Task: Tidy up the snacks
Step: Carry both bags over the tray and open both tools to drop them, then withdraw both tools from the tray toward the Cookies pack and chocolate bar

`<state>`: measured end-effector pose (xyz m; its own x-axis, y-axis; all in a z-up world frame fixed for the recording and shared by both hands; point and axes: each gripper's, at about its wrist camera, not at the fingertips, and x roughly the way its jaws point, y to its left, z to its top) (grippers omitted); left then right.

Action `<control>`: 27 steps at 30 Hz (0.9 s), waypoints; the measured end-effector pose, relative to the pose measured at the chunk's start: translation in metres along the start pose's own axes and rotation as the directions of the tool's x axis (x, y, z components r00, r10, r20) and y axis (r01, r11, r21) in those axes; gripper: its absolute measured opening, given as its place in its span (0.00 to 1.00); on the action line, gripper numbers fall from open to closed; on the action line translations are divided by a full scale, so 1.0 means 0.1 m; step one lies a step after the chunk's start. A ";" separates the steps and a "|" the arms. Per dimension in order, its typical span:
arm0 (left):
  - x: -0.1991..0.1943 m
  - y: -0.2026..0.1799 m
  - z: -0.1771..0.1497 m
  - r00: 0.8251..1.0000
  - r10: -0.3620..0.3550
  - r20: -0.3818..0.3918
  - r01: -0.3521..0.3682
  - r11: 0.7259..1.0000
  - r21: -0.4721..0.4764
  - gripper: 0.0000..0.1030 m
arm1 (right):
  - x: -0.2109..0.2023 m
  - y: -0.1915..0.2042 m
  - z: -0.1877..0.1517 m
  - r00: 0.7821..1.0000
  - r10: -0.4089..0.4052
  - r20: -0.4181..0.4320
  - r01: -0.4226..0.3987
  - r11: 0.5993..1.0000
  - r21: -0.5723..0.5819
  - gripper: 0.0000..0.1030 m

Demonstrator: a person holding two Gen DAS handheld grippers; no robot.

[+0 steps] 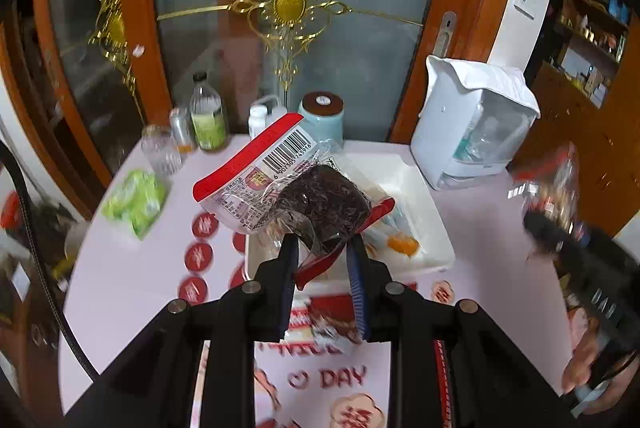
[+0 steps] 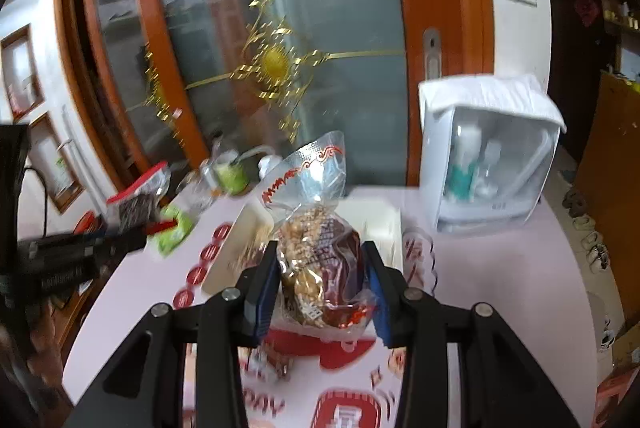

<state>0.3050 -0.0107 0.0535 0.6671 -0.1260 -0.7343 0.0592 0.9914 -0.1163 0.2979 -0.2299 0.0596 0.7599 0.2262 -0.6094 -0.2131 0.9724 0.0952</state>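
Note:
My left gripper is shut on the lower edge of a clear red-trimmed packet of dark dried food, held up above the table. A white tray lies beyond it with an orange item inside. In the right wrist view my right gripper is shut on a clear bag of nut-and-red snacks, lifted over the same white tray. The left gripper and its packet show at the left there. The right gripper with its bag appears blurred at the right of the left wrist view.
A green snack packet lies on the pale table. Bottles and jars and a teal canister stand at the back. A white cosmetics box is at the back right. A glass door with gold ornament rises behind. A small wrapped snack lies under the left gripper.

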 end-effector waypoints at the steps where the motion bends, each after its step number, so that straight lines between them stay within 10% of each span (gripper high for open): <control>1: 0.04 0.00 0.05 1.000 0.004 0.004 -0.004 1.000 0.011 0.22 | 0.05 0.00 0.08 1.000 -0.017 0.011 0.017 1.000 0.011 0.39; 19: 1.45 -0.15 0.38 0.993 0.049 -0.105 -0.030 0.983 0.183 0.26 | 1.47 -0.14 0.04 0.962 -0.177 -0.207 0.203 0.972 0.115 0.41; 21: 1.62 -0.18 0.36 0.991 0.045 -0.126 -0.019 0.979 0.204 0.51 | 1.61 -0.19 -0.04 0.958 -0.160 -0.239 0.196 0.972 0.131 0.41; 23: 1.76 -0.20 0.32 0.988 0.048 -0.145 -0.016 0.977 0.211 0.98 | 1.69 -0.23 -0.09 0.955 -0.142 -0.260 0.186 0.970 0.155 0.41; 27: 1.93 -0.19 0.24 0.982 0.055 -0.182 -0.019 0.981 0.195 0.98 | 1.76 -0.24 -0.15 0.947 -0.142 -0.288 0.192 0.969 0.154 0.55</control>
<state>0.4507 -0.0527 -0.0702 0.5231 -0.0755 -0.8489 0.1903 0.9813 0.0300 0.4279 -0.2138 -0.0615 0.5734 0.0596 -0.8171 0.0337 0.9948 0.0962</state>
